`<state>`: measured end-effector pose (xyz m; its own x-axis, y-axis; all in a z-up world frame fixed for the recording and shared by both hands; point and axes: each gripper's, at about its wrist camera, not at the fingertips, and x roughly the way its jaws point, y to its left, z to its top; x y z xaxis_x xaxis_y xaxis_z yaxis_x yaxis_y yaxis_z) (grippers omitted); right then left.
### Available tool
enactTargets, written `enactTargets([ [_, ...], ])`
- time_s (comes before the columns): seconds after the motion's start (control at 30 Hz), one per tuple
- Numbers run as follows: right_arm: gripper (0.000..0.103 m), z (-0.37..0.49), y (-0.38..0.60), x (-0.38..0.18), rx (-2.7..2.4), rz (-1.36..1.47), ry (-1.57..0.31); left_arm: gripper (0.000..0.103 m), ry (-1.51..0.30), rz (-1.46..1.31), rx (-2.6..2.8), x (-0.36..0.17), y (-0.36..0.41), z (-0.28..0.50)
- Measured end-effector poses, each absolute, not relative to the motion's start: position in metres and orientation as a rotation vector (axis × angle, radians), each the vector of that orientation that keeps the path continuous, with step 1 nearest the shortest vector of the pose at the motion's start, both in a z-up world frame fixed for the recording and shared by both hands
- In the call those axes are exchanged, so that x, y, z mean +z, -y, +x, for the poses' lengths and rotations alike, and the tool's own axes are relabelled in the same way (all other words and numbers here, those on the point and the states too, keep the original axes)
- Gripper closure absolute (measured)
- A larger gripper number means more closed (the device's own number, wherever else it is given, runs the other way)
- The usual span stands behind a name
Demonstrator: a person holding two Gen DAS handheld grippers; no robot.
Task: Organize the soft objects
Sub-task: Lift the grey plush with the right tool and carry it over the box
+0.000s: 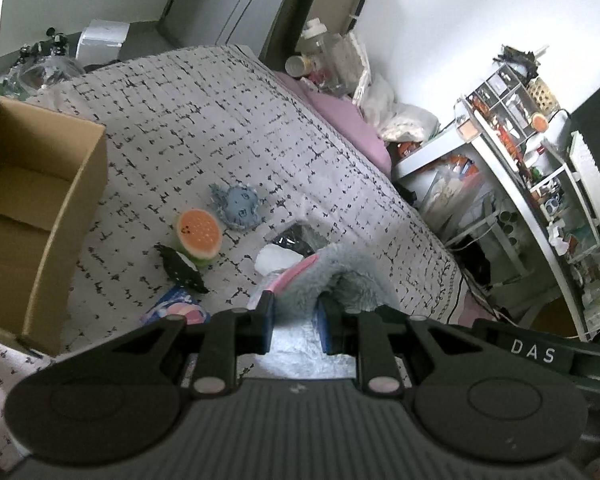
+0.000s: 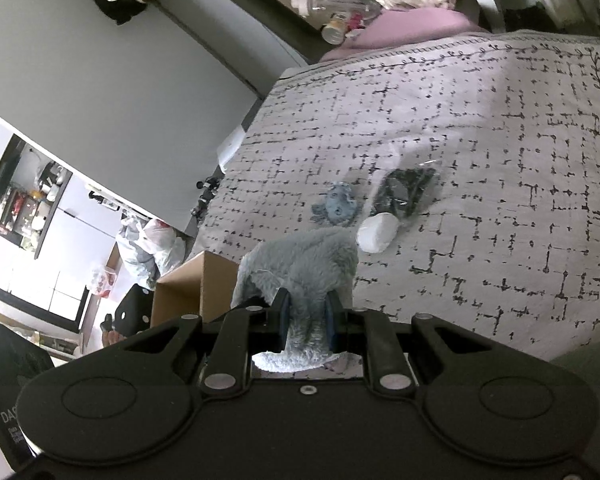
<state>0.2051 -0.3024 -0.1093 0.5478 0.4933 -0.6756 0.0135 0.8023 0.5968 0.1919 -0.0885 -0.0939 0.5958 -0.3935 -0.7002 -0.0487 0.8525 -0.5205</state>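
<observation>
A: What does the left gripper (image 1: 296,322) have?

B: Its blue pads are closed on a grey-blue plush toy (image 1: 340,276) with a pink strip along one edge. The right gripper (image 2: 306,322) is clamped on the same fluffy toy (image 2: 300,268) from another side, so the toy hangs between the two, lifted over the bed (image 1: 228,120).

A: Any writing to read?

B: Only white letters "DAS" (image 1: 532,354) on a black part at the right of the left wrist view. In the right wrist view a black body at the lower left begins "DA", with the rest cut off. The small labels on the desk clutter are too blurred to read.

A: Where are the other soft things?

B: On the bed's white quilt with its black dashed pattern. A watermelon-slice plush (image 1: 198,236) with a little face lies just beside a blue octopus-like plush (image 1: 240,206). A black spotted piece (image 1: 182,270) touches the watermelon's lower edge, and a blue and pink item (image 1: 178,308) sits near the left gripper. A white soft lump (image 2: 378,232) lies against a clear bag holding something dark (image 2: 406,194).

A: And the box?

B: An open cardboard box (image 1: 60,208) stands on the bed at the left of the left wrist view, its visible inside bare. A pink pillow (image 1: 348,124) lies at the bed's far edge.
</observation>
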Motion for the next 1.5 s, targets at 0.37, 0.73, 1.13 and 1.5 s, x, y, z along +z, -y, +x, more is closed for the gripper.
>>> enactTargets([
  [0.37,0.085,0.189,0.272,-0.087,0.333,0.545,-0.919,0.082,-0.872,-0.556,-0.198,-0.076,0.060,0.174],
  [0.73,0.085,0.182,0.236,-0.073,0.363,0.505,-0.902,0.082,-0.831,-0.598,-0.181,-0.068,0.022,0.162],
  [1.13,0.085,0.182,0.184,-0.069,0.409,0.452,-0.905,0.082,-0.801,-0.649,-0.132,-0.069,-0.025,0.153],
  [1.5,0.085,0.193,0.124,-0.086,0.481,0.437,-0.949,0.082,-0.801,-0.671,-0.034,-0.083,-0.083,0.148],
])
